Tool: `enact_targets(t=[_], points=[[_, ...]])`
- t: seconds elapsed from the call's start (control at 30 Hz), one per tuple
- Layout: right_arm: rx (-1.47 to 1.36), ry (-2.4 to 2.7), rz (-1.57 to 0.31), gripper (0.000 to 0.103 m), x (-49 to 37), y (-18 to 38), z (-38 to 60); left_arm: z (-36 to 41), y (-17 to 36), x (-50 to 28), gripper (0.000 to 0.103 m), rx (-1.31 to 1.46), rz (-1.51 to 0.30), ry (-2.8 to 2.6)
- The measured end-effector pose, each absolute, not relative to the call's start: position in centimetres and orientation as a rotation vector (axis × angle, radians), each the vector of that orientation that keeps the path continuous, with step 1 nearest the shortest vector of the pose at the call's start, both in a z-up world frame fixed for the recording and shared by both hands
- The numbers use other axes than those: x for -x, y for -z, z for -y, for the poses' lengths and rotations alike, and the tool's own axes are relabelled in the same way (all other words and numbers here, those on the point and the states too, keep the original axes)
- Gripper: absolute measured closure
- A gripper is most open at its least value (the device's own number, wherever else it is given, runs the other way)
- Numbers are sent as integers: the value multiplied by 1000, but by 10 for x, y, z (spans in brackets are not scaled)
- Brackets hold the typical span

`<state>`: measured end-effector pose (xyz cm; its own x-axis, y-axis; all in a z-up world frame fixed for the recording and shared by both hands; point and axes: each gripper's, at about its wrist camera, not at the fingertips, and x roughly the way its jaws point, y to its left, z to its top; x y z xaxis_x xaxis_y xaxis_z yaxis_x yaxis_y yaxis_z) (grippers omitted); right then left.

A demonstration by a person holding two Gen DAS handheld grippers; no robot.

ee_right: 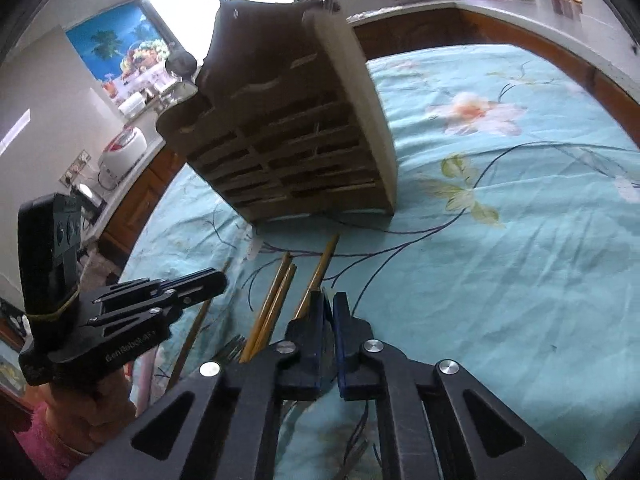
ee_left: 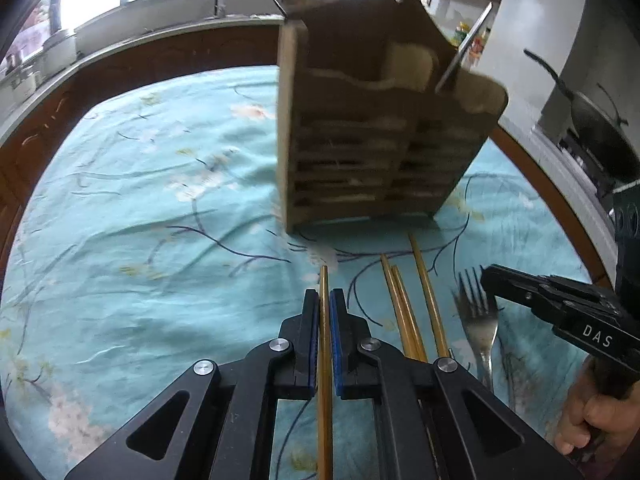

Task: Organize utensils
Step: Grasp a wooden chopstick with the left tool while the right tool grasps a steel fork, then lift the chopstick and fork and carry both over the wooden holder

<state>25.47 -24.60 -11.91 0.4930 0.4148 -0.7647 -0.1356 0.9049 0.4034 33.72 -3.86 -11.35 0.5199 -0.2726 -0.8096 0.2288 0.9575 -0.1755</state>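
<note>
Chopstick (ee_left: 325,320) is clamped between the left gripper (ee_left: 325,300) fingers. Right gripper (ee_right: 330,304) fingers are closed on the fork (ee_left: 478,320). Both lie before the wooden holder (ee_left: 360,140).

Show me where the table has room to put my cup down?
Bare tablecloth spreads left of the wooden holder, and more on its other side. It is crowded in front of it: chopsticks, fork, both grippers.

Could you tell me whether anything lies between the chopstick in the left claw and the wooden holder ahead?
Nothing visible does. The left claw is shut on one chopstick, and only bare tablecloth separates it from the wooden holder.
</note>
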Motion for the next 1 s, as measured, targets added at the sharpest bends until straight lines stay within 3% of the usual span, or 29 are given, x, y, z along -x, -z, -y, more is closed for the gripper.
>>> enact_targets(t=[1.0], points=[[-222, -278, -664, 99, -207, 3, 253, -44, -13, -216, 99, 238, -647, 275]])
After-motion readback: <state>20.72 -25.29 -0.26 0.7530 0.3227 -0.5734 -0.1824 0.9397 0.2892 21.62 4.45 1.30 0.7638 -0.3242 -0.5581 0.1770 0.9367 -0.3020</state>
